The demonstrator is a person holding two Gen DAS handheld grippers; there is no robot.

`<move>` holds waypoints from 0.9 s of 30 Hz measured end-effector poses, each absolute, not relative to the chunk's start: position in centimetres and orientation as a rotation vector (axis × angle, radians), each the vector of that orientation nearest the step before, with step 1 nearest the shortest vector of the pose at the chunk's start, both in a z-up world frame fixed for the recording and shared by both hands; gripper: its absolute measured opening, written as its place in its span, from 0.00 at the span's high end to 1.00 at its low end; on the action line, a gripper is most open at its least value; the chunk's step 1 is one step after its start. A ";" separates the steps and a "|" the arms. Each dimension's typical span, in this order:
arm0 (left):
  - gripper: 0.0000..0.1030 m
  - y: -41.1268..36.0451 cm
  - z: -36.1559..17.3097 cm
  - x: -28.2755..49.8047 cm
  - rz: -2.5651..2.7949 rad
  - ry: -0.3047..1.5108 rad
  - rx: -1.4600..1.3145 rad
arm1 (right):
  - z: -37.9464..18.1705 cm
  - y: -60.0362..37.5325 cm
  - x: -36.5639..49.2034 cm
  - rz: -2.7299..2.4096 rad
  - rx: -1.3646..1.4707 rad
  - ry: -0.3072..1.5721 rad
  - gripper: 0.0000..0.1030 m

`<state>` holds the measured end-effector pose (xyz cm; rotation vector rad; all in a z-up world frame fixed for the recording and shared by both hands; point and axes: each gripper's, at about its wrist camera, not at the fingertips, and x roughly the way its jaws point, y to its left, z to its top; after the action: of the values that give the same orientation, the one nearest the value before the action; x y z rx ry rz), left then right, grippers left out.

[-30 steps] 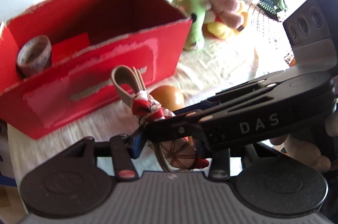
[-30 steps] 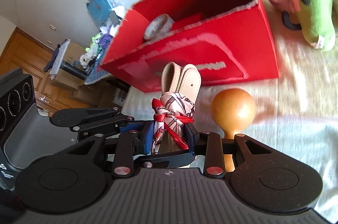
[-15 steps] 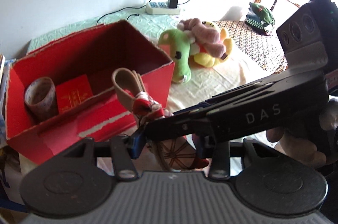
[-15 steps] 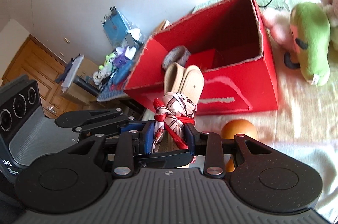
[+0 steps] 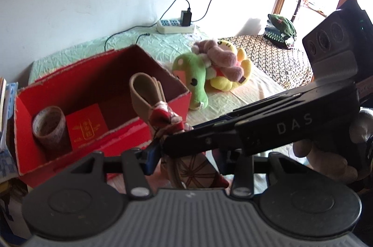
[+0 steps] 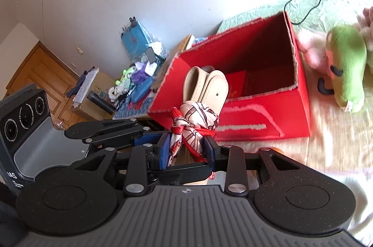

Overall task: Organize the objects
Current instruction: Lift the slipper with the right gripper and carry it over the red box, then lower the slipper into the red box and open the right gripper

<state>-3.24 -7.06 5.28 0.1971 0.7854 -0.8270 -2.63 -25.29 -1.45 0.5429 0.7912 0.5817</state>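
Both grippers raised, belt bundle [image 6: 200, 107] higher

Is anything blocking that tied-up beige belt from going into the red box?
Nothing visible: the beige belt bundle is held above the red cardboard box's near wall, and the open floor behind it looks free.

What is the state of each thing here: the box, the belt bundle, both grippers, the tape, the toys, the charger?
Red box: open on top, upright.
Belt bundle: folded, tied with a scarf, held up in front of the box.
Right gripper: shut on the belt bundle.
Left gripper: shut on the belt bundle.
Tape roll: inside the box.
Plush toys: piled beside the box.
Charger: plugged into the power strip.
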 end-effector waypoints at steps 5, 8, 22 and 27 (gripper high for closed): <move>0.58 -7.4 6.3 -1.3 -0.816 0.728 0.201 | -0.6 -25.6 -0.8 0.561 0.554 0.737 0.67; 0.58 -7.7 7.0 0.3 -0.804 0.689 0.196 | 0.1 -25.7 0.8 0.543 0.565 0.696 0.67; 0.58 -9.8 3.8 9.4 -0.752 0.742 0.201 | -1.7 -25.2 9.4 0.445 0.484 0.686 0.67; 0.58 -10.2 0.6 12.6 -0.738 0.852 0.181 | -3.8 -24.5 12.0 0.418 0.463 0.769 0.68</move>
<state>12.58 -10.22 0.61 0.1814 0.8518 -0.7381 11.97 -24.47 -3.81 0.4630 0.7686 0.4179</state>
